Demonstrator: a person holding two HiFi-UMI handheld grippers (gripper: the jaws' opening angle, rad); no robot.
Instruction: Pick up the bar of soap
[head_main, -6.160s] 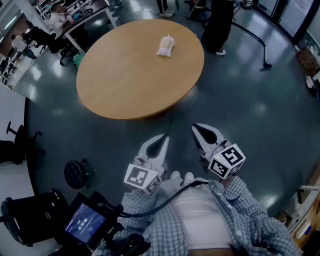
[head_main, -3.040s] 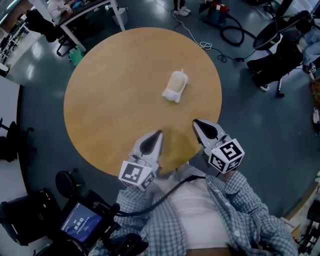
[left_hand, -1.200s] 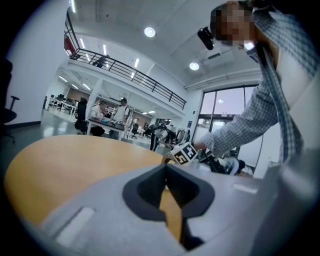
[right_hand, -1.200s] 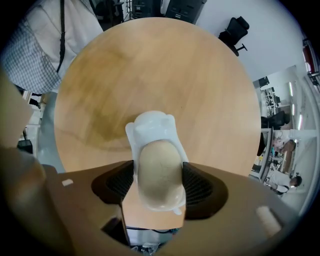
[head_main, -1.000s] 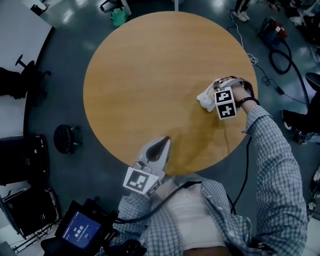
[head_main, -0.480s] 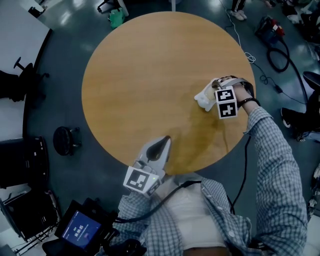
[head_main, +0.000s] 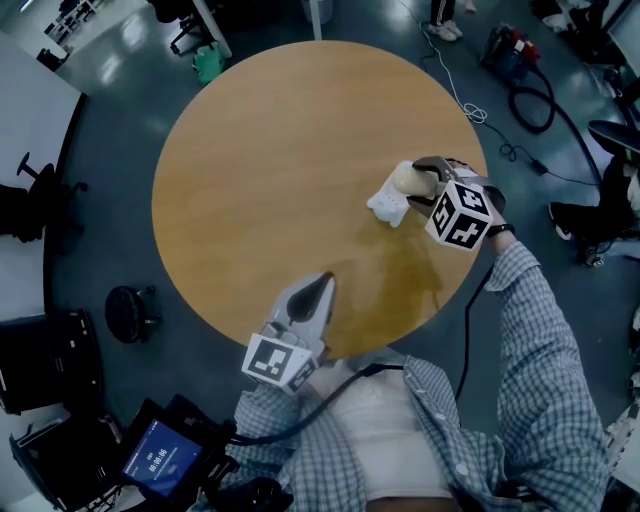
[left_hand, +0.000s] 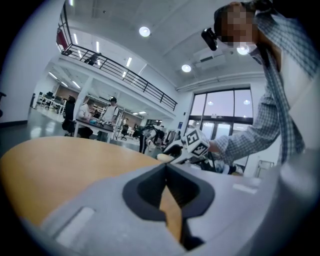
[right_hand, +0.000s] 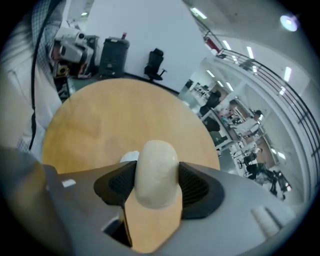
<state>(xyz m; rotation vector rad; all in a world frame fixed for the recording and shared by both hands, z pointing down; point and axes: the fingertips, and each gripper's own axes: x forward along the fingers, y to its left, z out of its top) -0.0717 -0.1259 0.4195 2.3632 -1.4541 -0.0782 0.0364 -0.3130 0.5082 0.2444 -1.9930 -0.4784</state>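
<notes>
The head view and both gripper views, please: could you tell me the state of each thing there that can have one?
bar of soap: gripped between the right tongs' jaws.
right tongs: shut on the bar of soap, over the table's right side.
left tongs: jaws together, nothing between them, by the table's near edge.
white piece: beside the soap; cannot tell whether it hangs from it or lies on the table.

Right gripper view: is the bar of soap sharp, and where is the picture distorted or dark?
Right gripper view: the bar of soap in the right tool is sharp; the wide lens bends the table edge, and the corners are black. Head view: a soft shadow lies on the table.
</notes>
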